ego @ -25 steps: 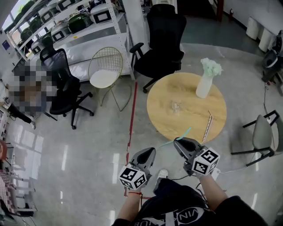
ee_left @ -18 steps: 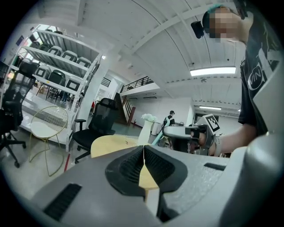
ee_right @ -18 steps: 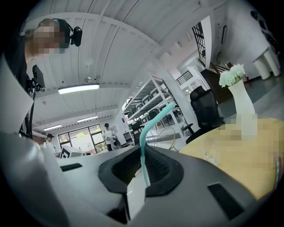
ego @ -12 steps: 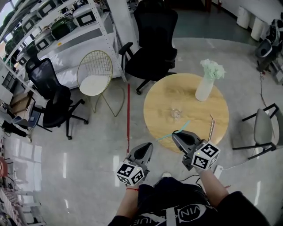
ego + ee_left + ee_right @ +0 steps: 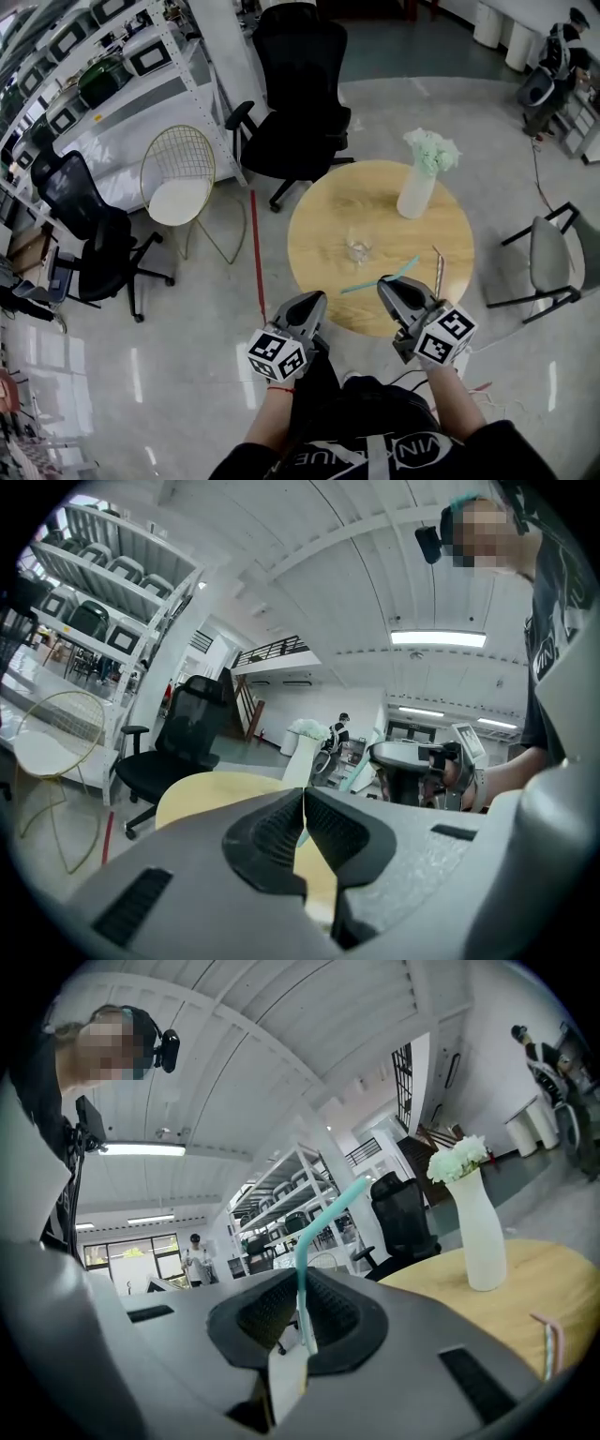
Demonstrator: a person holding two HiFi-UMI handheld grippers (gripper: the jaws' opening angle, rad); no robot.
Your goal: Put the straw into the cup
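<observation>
A small clear glass cup (image 5: 356, 250) stands near the middle of the round wooden table (image 5: 319, 234). My right gripper (image 5: 386, 284) is shut on a teal bendy straw (image 5: 380, 276) that lies slanted across its jaws above the table's near edge, short of the cup. In the right gripper view the teal straw (image 5: 323, 1218) rises from between the closed jaws of the right gripper (image 5: 302, 1312). My left gripper (image 5: 314, 302) hovers at the table's near-left edge, shut and empty; the left gripper (image 5: 304, 808) has its jaws pressed together.
A white vase (image 5: 417, 187) with pale flowers stands at the table's back right. A second, striped straw (image 5: 437, 267) lies at the table's right. Around the table are a black office chair (image 5: 300, 94), a gold wire chair (image 5: 178, 178) and a grey chair (image 5: 553, 262).
The person has stepped closer to the table. Both grippers have moved forward, from over the floor to the table's near edge, the right one still holding the teal straw.
</observation>
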